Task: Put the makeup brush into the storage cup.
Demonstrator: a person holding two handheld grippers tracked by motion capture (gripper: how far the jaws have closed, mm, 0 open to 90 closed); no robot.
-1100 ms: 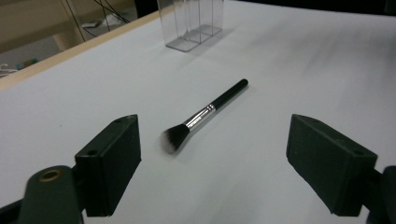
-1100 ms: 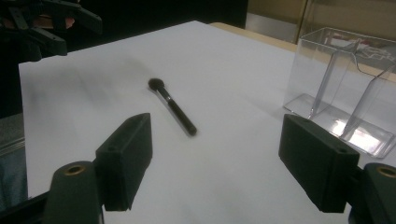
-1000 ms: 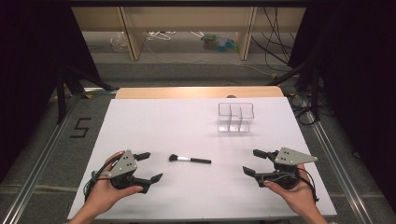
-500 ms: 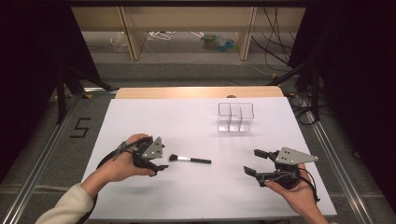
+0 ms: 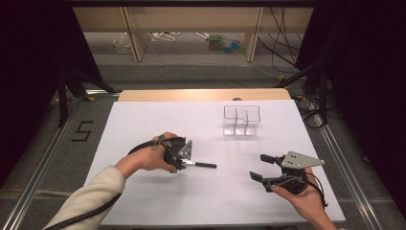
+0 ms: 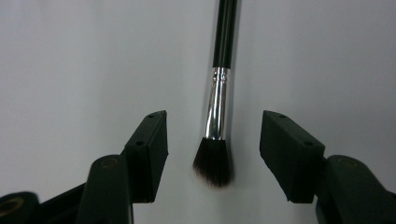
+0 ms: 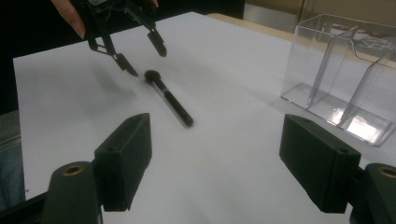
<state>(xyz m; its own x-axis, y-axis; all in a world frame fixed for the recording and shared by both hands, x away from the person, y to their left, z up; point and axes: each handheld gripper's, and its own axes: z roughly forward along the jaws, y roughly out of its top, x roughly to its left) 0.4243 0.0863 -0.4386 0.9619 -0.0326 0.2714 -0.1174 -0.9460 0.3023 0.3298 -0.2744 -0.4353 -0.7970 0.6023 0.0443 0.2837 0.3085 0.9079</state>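
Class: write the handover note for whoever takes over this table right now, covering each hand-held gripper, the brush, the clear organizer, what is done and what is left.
Left hand-held gripper: open, jaws just been closing, astride the brush head, pads not touching.
Right hand-held gripper: open, holding nothing, low over the table.
Brush: lying flat on the table.
Clear organizer: upright at the back, nothing in it.
Done: left gripper lined up.
Left: grip and lift the brush, probably into the organizer.

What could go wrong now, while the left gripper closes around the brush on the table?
The left gripper has just been closing, its jaws either side of the makeup brush but apart from it. They frame the soft bristles, so the grip may splay them or slip. The round handle may also roll away on the smooth table.
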